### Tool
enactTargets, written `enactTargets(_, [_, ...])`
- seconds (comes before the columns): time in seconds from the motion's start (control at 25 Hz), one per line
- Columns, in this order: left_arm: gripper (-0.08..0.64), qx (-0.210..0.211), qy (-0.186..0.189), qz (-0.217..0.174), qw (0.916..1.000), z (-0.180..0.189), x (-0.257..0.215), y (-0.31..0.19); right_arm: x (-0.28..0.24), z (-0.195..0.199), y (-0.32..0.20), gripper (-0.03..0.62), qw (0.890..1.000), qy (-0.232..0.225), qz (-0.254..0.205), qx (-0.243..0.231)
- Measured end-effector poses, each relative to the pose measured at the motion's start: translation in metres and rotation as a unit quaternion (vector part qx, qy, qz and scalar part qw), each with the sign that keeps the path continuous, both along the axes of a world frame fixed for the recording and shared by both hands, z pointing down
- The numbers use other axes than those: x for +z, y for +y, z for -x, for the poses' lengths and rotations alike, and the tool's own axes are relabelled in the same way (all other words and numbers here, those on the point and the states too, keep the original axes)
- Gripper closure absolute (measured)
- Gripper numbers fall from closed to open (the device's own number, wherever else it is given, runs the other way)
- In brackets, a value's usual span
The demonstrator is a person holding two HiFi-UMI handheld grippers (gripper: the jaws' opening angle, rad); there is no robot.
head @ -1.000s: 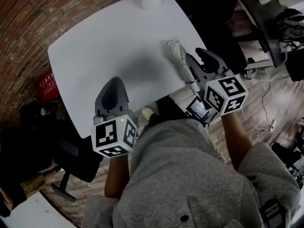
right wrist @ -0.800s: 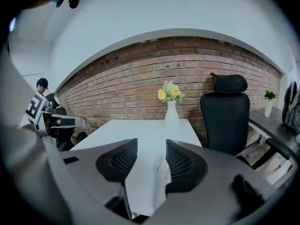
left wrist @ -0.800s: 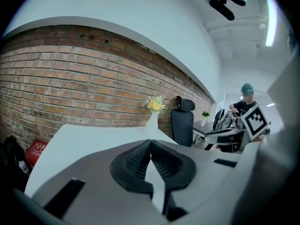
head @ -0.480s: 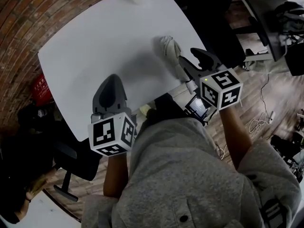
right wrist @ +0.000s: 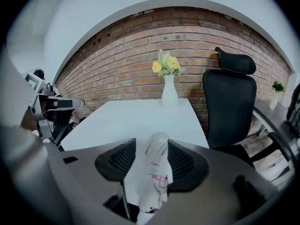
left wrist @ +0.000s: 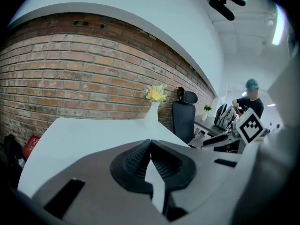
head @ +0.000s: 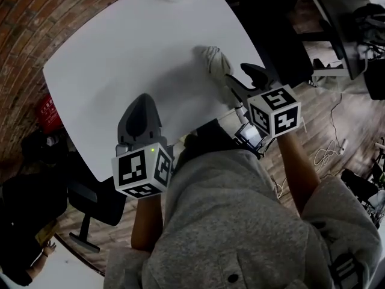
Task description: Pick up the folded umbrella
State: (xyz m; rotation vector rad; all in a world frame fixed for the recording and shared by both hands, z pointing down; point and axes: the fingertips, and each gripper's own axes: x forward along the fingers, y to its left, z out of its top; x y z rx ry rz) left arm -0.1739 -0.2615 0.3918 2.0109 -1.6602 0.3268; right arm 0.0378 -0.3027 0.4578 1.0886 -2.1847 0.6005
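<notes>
The folded umbrella (head: 218, 64), pale cloth with a faint print, lies on the white table (head: 132, 53) near its right edge, its handle end pointing toward me. My right gripper (head: 242, 77) has come down over its near part. In the right gripper view the umbrella (right wrist: 157, 172) lies between the two pads, and a gap shows beside the left pad (right wrist: 117, 161). The right gripper (right wrist: 152, 144) has its jaws opening. My left gripper (head: 142, 104) hovers over the table's front edge, its tips together (left wrist: 150, 142) with nothing in them.
A white vase with yellow flowers (right wrist: 168, 95) stands at the table's far edge by a brick wall (right wrist: 122, 64). A black office chair (right wrist: 229, 107) stands to the right of the table. A person (left wrist: 248, 100) stands farther off. Cables lie on the wooden floor (head: 331, 155).
The right gripper has sunk toward the table and closed in over the umbrella's near part. The left gripper has shifted slightly lower. The umbrella has not moved on the table.
</notes>
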Motion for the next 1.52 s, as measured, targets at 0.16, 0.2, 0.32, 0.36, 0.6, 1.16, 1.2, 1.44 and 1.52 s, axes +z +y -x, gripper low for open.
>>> enactTargets(0.16, [0.545, 0.000, 0.002, 0.013, 0.9999, -0.002, 0.010, -0.011, 0.013, 0.002, -0.004, 0.385, 1.000, 0.008, 0.021, -0.009])
enactTargets(0.2, [0.545, 0.000, 0.002, 0.016, 0.9999, -0.003, 0.011, -0.014, 0.017, 0.002, -0.006, 0.383, 1.000, 0.011, 0.026, -0.011])
enactTargets(0.32, [0.545, 0.001, 0.004, 0.021, 0.9998, -0.005, 0.016, -0.023, 0.035, -0.001, -0.007, 0.370, 0.998, 0.026, 0.050, -0.018])
enactTargets(0.36, [0.545, 0.001, 0.005, 0.023, 0.9997, -0.005, 0.017, -0.026, 0.042, -0.002, -0.006, 0.365, 0.997, 0.031, 0.063, -0.019])
enactTargets(0.6, [0.545, 0.006, 0.006, 0.038, 0.9993, -0.010, 0.027, -0.041, 0.077, -0.009, -0.002, 0.344, 0.990, 0.062, 0.120, -0.027])
enactTargets(1.16, [0.545, -0.002, 0.007, 0.064, 0.9979, -0.006, 0.049, -0.050, 0.128, -0.002, 0.011, 0.324, 0.973, 0.079, 0.213, -0.047])
enactTargets(1.2, [0.545, -0.003, 0.007, 0.067, 0.9978, -0.006, 0.051, -0.050, 0.132, -0.001, 0.012, 0.324, 0.972, 0.082, 0.216, -0.050])
enactTargets(1.44, [0.545, -0.011, 0.011, 0.075, 0.9970, -0.005, 0.057, -0.051, 0.146, 0.001, 0.015, 0.324, 0.964, 0.119, 0.233, -0.058])
enactTargets(1.52, [0.545, -0.012, 0.012, 0.078, 0.9968, -0.007, 0.059, -0.052, 0.147, 0.001, 0.016, 0.324, 0.960, 0.135, 0.240, -0.059])
